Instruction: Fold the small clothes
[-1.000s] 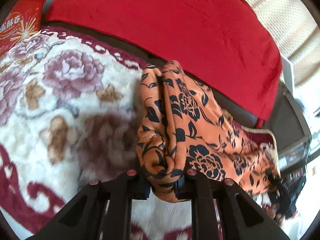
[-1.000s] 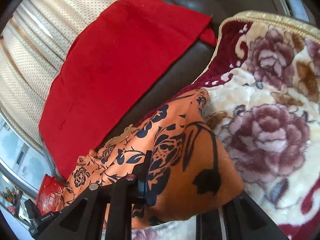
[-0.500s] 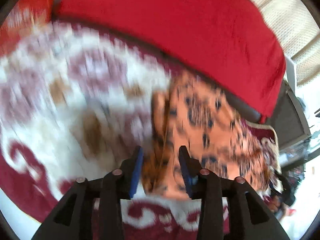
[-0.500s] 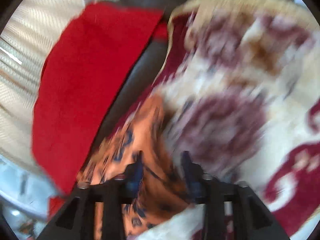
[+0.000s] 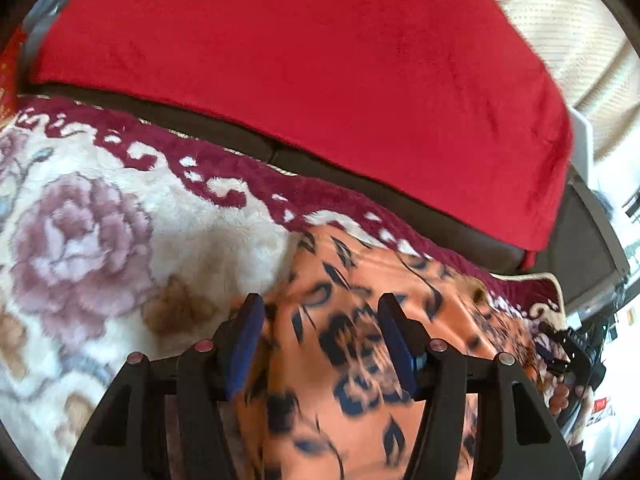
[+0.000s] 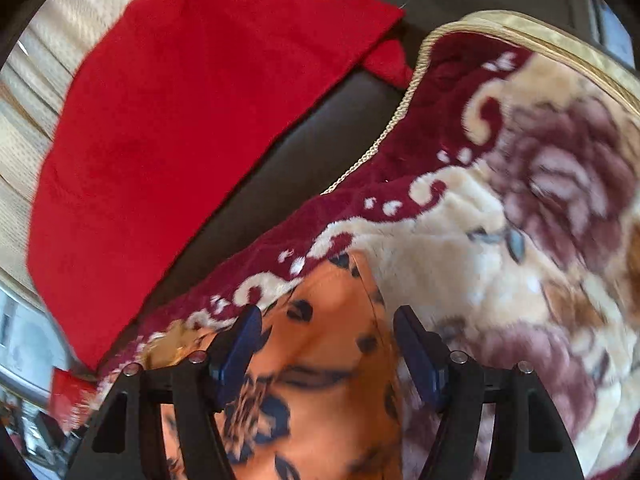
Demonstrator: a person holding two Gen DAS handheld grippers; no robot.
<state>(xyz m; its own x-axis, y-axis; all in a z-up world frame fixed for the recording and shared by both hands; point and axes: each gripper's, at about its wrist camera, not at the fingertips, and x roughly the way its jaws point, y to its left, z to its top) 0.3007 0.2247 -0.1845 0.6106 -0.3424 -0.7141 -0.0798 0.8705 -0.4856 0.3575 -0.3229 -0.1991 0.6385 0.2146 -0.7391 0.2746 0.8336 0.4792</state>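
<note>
In the left wrist view, the left gripper (image 5: 320, 316) has let go of the orange flowered garment (image 5: 352, 344): a second ago its fingers (image 5: 248, 332) were clamped on a bunched fold, and now they stand apart and are opening wider, with the cloth lying loose between and beneath them, no pad pressing on it. The garment spreads from 6 o'clock out toward 4 o'clock over the plush rose-patterned blanket (image 5: 100, 240), which fills the picture from 7 to 10 o'clock; a red cloth (image 5: 300, 60) covers the dark sofa back from 11 to 2 o'clock. In the right wrist view, the right gripper (image 6: 326, 328) has released likewise, its fingers (image 6: 416, 344) parted and opening, the garment's (image 6: 320, 360) far edge lying flat between them at 6 o'clock, the blanket (image 6: 520, 200) at 3 o'clock and the red cloth (image 6: 180, 100) at 10 o'clock. Both hands having dropped the cloth together suggests one fold has just been laid down; the next grasp probably needs a fresh edge.
</note>
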